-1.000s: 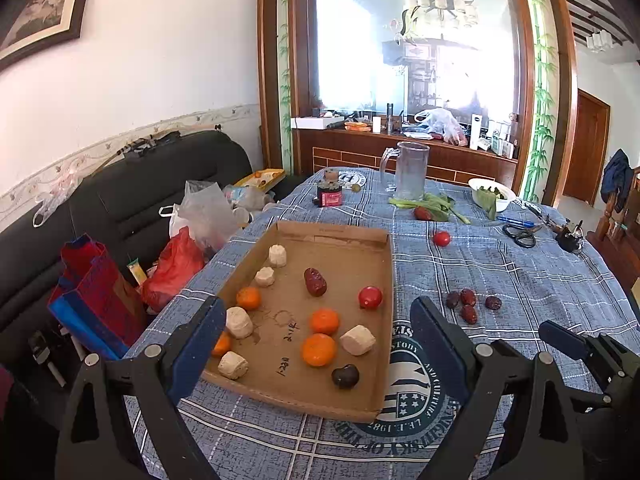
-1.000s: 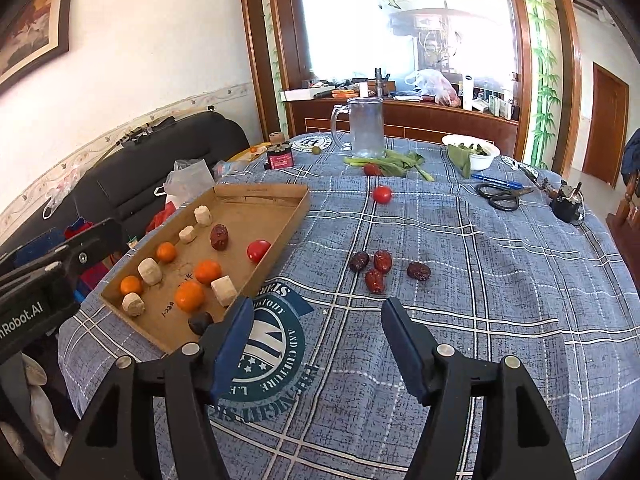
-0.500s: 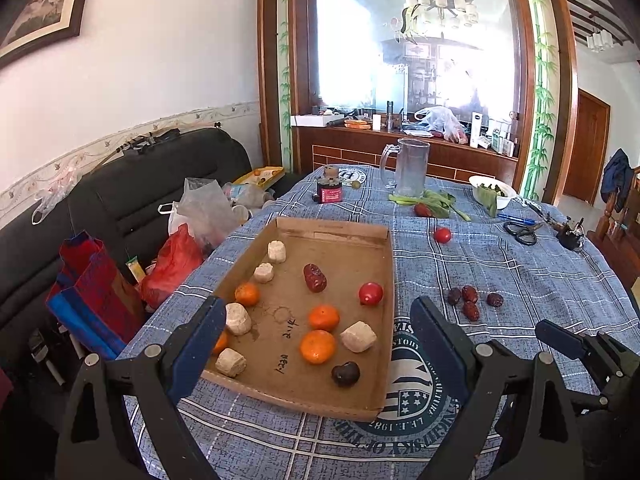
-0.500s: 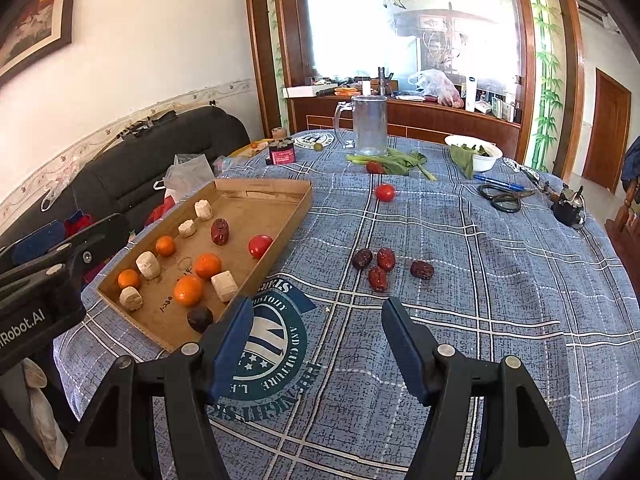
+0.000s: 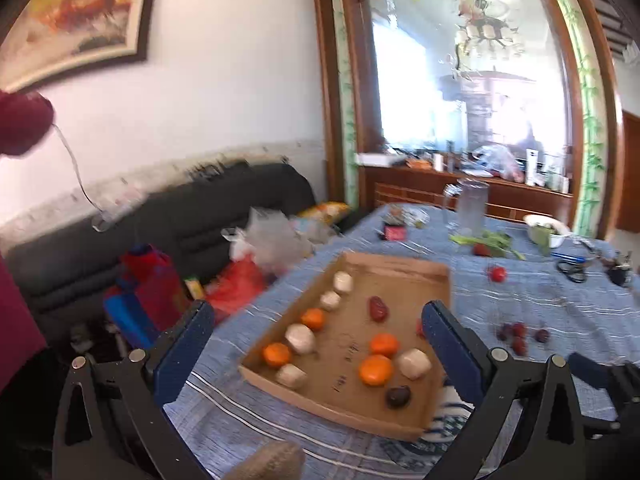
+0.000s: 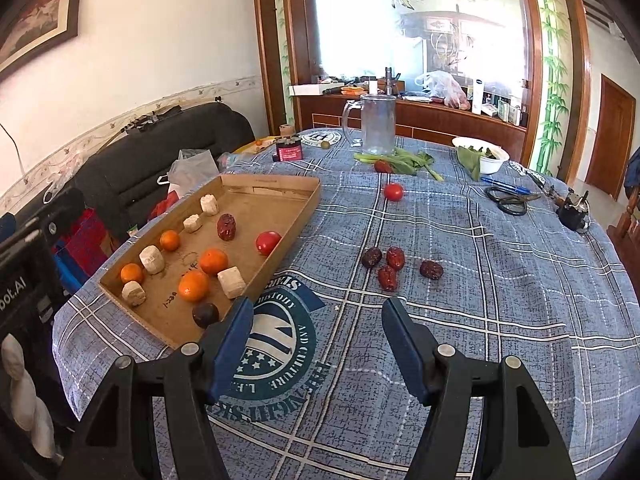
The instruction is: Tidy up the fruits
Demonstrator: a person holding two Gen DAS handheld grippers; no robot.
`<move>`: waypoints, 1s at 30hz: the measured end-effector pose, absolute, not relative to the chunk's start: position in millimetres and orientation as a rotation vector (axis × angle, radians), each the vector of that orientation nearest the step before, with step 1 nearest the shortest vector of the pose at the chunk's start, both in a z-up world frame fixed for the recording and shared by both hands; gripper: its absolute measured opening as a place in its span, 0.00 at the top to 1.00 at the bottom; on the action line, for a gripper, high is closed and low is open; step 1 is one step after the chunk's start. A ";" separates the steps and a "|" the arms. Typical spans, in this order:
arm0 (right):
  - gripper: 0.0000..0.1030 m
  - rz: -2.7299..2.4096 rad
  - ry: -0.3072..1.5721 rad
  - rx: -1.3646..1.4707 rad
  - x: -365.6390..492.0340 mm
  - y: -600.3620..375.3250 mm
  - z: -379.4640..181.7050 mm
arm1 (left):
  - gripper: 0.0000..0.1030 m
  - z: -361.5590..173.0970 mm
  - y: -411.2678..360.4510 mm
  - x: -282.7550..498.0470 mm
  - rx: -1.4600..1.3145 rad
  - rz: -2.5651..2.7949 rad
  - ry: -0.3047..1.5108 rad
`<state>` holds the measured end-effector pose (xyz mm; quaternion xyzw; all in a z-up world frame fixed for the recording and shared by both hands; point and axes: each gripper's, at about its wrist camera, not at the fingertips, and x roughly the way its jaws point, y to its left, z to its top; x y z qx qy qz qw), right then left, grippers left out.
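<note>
A cardboard tray (image 6: pixel 276 188) (image 5: pixel 400 268) lies on the blue checked tablecloth. It holds several oranges (image 6: pixel 193 285), pale cream chunks (image 6: pixel 231 282), a red date (image 6: pixel 227 226), a cherry tomato (image 6: pixel 267 241) and a dark fruit (image 6: pixel 205 314). Several red dates (image 6: pixel 387 277) lie loose on the cloth to the tray's right. A tomato (image 6: pixel 393 191) lies farther back. My left gripper (image 5: pixel 316 344) is open and empty, raised over the tray's near end. My right gripper (image 6: pixel 317 334) is open and empty, above the cloth before the dates.
A glass mug (image 6: pixel 376 124), greens (image 6: pixel 404 159), a white bowl (image 6: pixel 486 158), scissors (image 6: pixel 508 200) and a red jar (image 6: pixel 289 151) stand at the back. A black sofa (image 5: pixel 160 224) with bags is to the left. The table edge is close below.
The left gripper has lifted and swung left, so its view is blurred and shows more sofa and wall. The right gripper has barely moved. Both stay open.
</note>
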<state>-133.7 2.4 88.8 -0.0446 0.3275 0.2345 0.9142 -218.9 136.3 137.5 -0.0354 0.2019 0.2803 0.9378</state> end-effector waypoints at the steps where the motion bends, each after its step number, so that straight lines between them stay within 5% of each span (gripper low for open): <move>1: 0.31 0.486 0.675 -0.096 -134.3 3.9 88.4 | 0.00 134.9 140.4 -217.8 -0.099 0.552 0.434; 30: 0.28 0.498 0.719 -0.161 -137.9 27.1 72.3 | 0.00 102.7 154.1 -216.5 -0.147 0.503 0.581</move>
